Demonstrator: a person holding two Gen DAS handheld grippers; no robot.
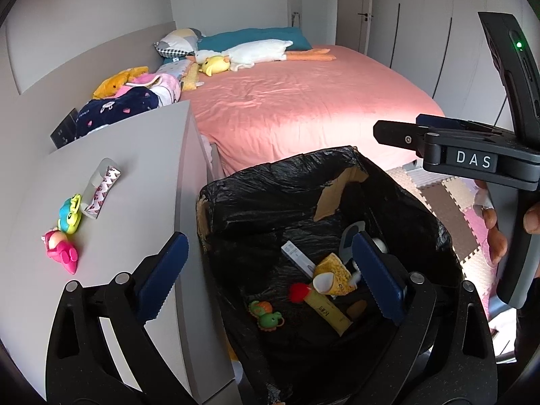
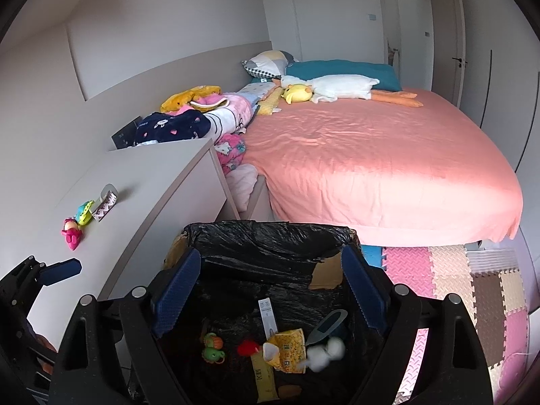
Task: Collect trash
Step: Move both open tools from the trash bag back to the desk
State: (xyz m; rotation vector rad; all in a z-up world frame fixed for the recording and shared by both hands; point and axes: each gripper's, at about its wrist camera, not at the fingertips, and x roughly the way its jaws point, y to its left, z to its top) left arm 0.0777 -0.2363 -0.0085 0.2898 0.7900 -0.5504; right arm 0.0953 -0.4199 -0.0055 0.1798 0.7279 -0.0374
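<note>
Beside a pink bed (image 2: 371,155) stood the bin (image 2: 270,236), a box lined with a black bag, holding the trash: a white strip (image 2: 266,314), a yellow packet (image 2: 287,347) and blurred white lumps (image 2: 327,351), perhaps cotton balls. Over it hung the left gripper (image 1: 270,280) and right gripper (image 2: 270,290), both spread wide and empty. On the grey cabinet (image 1: 135,168) just left of the bin lay a wrapper (image 1: 103,189) and two small toys (image 1: 65,233).

A home bedroom, likely shared with a child: a wide bed (image 2: 371,162) under a pink sheet, pillows (image 2: 341,69) and a plush goose (image 2: 341,87) at its head, folded children's clothes (image 2: 202,118), foam puzzle mats (image 2: 472,280), wardrobe doors (image 1: 422,27).
</note>
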